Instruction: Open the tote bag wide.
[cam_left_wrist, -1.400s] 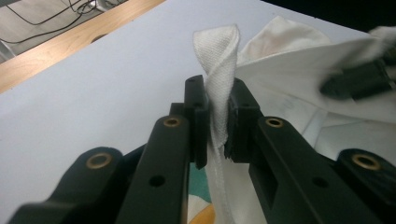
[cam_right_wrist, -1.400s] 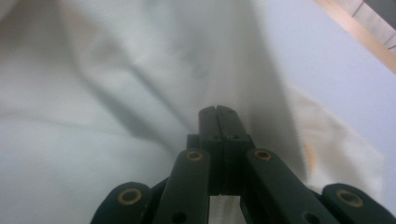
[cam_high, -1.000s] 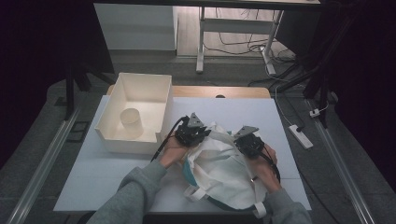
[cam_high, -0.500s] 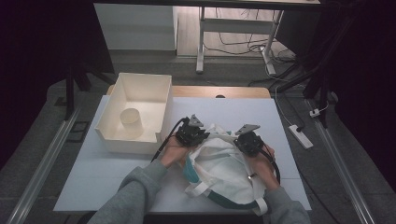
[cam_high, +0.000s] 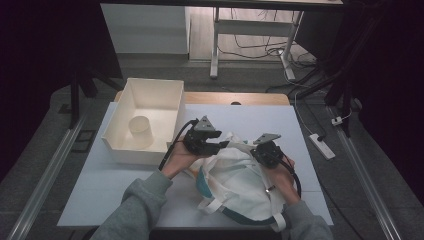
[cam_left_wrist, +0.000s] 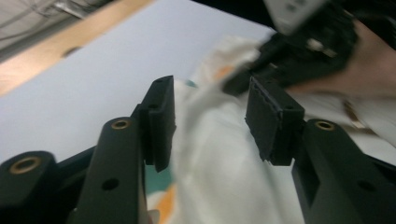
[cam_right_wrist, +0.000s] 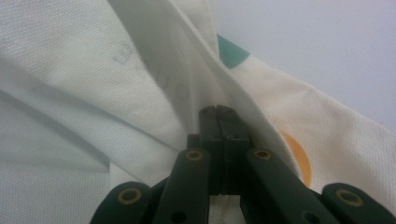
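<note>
Cream woven cloth bag (cam_high: 235, 182), crumpled, teal-trimmed, lies on the white worktop (cam_high: 90, 185) at 4 o'clock from the box (cam_high: 145, 120); right tongs (cam_right_wrist: 218, 112) pinch its fold, left tongs (cam_left_wrist: 210, 116) just opening, pads clear.

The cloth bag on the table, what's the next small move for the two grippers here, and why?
Probably bring the left gripper back onto the near edge of the cloth bag and close. Its jaws have just been opening and stand apart, with fabric between them but not pinched, while the right gripper is shut on a fold of the bag. A second grip would let both hands spread the bag.
</note>
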